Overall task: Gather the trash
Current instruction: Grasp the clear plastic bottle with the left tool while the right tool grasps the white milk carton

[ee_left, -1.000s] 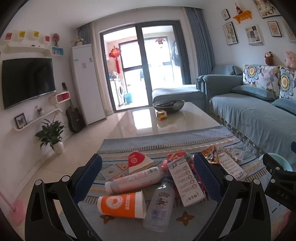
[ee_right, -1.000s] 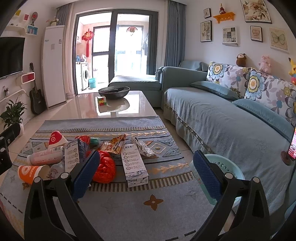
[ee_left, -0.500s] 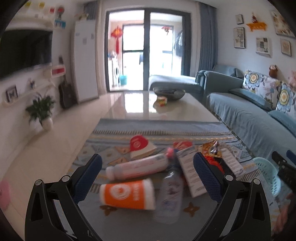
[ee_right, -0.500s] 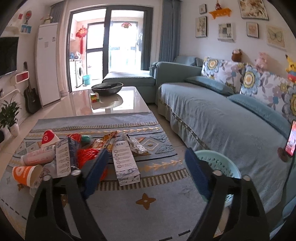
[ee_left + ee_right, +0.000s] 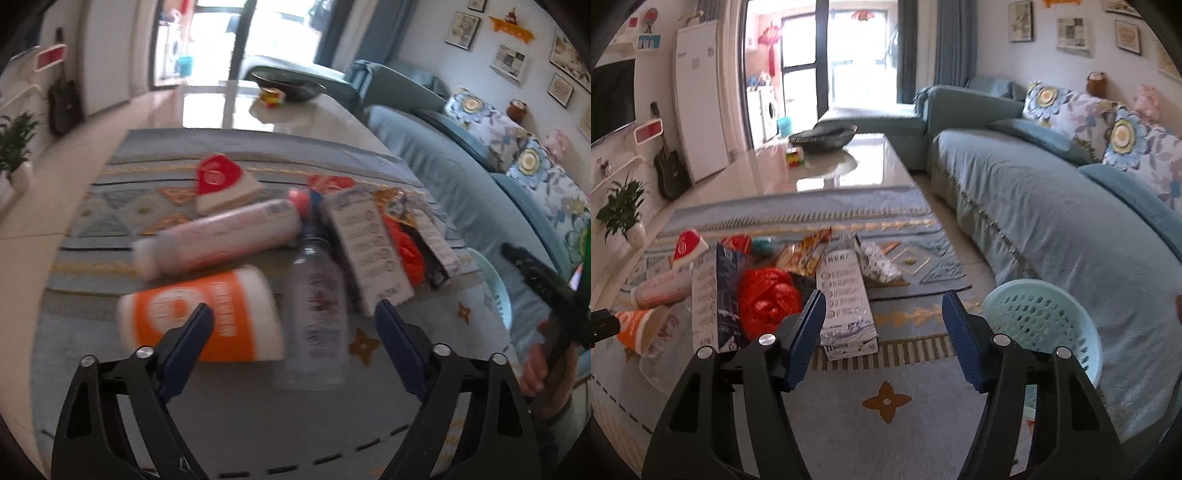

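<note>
- The orange paper cup (image 5: 199, 314) lies on its side with white lettering too blurred to read; the long white cartons (image 5: 846, 302) carry rows of round icons and small print that cannot be made out.
- The pale green basket (image 5: 1043, 325) with holes in its wall stands on the rug (image 5: 886, 402) beside the sofa (image 5: 1052, 221); its inside is mostly hidden, and nothing can be seen in it.
- A dark bowl (image 5: 823, 136) sits on the glossy table (image 5: 849, 170), with a small coloured cube (image 5: 795, 158) just beside it.
- The trash lies in a heap on the rug: the cup, a clear bottle (image 5: 317, 314), a pinkish-white bottle (image 5: 221, 240), a red-and-white wedge pack (image 5: 225, 184), a red plastic bag (image 5: 768, 299), cartons and snack wrappers (image 5: 805, 254).
- Left gripper (image 5: 291, 325): fingers wide apart, holding nothing, low over the heap; the left finger overlaps the cup and the clear bottle lies between the two.
- Right gripper (image 5: 882, 321): fingers apart and empty, the carton just ahead of the left finger, the basket beyond the right one.
</note>
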`<state>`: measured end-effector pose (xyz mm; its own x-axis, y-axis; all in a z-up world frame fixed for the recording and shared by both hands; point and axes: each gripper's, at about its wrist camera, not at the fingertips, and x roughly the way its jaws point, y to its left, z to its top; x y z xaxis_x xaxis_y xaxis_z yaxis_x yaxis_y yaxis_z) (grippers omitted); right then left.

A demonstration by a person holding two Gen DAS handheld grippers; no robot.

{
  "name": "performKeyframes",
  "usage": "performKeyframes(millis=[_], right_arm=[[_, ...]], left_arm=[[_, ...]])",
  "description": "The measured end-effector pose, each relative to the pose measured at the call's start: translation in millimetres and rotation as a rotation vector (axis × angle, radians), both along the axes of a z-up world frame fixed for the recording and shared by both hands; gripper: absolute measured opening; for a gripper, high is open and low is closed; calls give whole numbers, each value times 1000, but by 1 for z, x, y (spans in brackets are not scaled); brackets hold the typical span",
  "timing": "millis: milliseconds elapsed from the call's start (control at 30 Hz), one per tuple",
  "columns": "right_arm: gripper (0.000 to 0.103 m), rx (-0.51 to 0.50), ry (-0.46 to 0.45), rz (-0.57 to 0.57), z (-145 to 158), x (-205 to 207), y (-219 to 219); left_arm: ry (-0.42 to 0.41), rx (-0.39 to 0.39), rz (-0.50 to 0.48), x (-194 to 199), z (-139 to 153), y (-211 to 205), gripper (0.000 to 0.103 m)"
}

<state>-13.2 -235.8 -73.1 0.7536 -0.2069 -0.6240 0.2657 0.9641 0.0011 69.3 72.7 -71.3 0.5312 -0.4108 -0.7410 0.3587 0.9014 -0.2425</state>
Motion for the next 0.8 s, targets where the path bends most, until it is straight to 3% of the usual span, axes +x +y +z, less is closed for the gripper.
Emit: performKeyframes(millis=[100, 233, 333, 467, 700, 733, 800], right_arm=[[62, 12, 38, 25, -15, 13, -1], [63, 40, 84, 80, -30, 31, 1], [70, 42, 121, 122, -40, 46, 5], [75, 26, 163, 129, -53, 64, 10], [75, 36, 233, 105, -71, 91, 11], [74, 38, 243, 102, -72, 92, 9], [61, 57, 262, 104, -76, 94, 8]], left_arm=[[23, -2, -56, 7, -5, -26, 79], [94, 73, -71, 24, -28, -57, 68], [119, 163, -24, 34, -42, -64, 68], [156, 161, -12, 41, -56, -66, 70], [159, 179, -15, 34, -52, -67, 66], [161, 176, -16, 32, -52, -68, 68], [162, 170, -17, 31, -54, -68, 69]])
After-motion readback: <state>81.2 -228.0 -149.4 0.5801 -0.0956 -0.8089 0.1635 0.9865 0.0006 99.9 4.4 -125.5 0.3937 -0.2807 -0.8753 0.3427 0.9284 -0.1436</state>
